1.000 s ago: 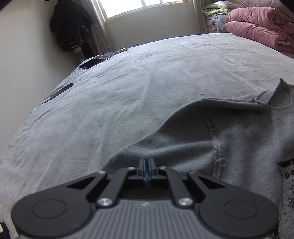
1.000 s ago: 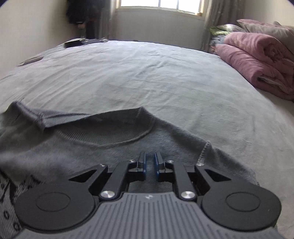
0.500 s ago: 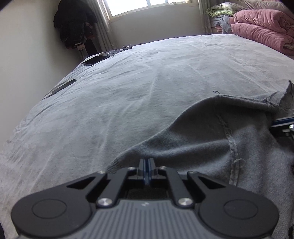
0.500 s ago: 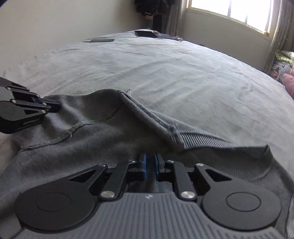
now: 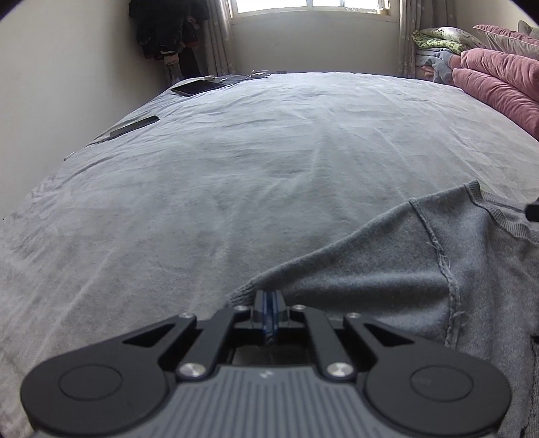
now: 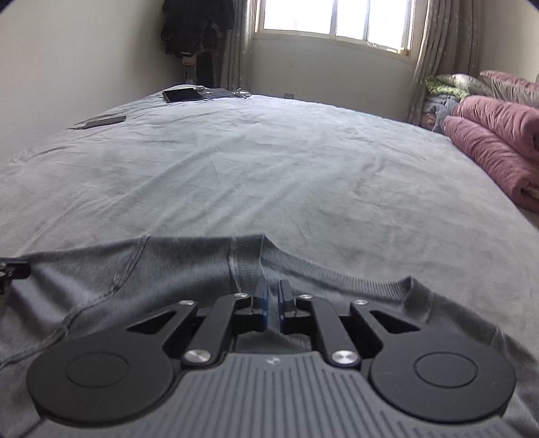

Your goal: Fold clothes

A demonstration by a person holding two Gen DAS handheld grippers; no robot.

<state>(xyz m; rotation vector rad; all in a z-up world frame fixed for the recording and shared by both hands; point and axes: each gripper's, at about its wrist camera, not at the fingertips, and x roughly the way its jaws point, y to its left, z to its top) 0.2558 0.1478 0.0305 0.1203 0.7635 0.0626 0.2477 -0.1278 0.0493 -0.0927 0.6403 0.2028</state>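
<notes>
A grey knit sweater (image 5: 421, 269) lies on the grey bed, inside out with its seams showing. My left gripper (image 5: 268, 303) is shut on the sweater's ribbed edge at its left side. In the right wrist view the sweater (image 6: 168, 276) spreads across the foreground with its ribbed collar (image 6: 246, 259) just ahead. My right gripper (image 6: 272, 296) is pinched on the fabric near the collar, with a narrow gap between the pads. The left gripper's tip (image 6: 13, 269) shows at the left edge of that view.
The grey bed sheet (image 5: 269, 151) stretches ahead. A tablet (image 5: 195, 87) and cables lie at the far left corner, a dark flat device (image 5: 134, 126) along the left edge. Folded pink quilts (image 6: 495, 145) are stacked at the right. Dark clothes (image 6: 195, 30) hang by the window.
Both grippers moved with the sweater held. The right wrist view swung back to face the window, and the left gripper now sits farther off at its left edge.
</notes>
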